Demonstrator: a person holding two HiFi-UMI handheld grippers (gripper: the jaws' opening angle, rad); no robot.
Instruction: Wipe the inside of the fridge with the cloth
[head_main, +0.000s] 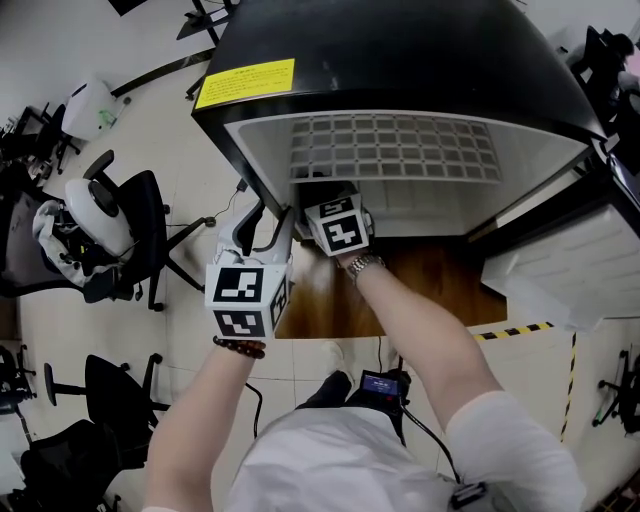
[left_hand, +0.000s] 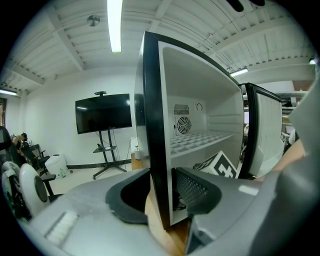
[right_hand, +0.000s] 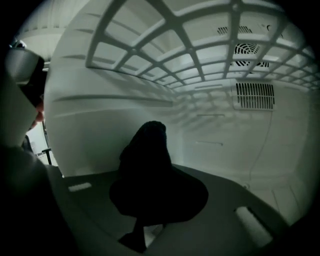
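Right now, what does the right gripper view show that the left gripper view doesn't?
Only the right gripper view: the dark cloth clamped in the right gripper. Only the left gripper view: the left gripper closed on the fridge's side wall, a television and a ceiling light. Both: the white grid shelf and the rear fan vent.

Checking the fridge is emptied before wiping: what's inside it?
A white grid shelf, a fan vent on the back wall, and the right gripper holding a dark cloth under the shelf. What lies behind the cloth is hidden.
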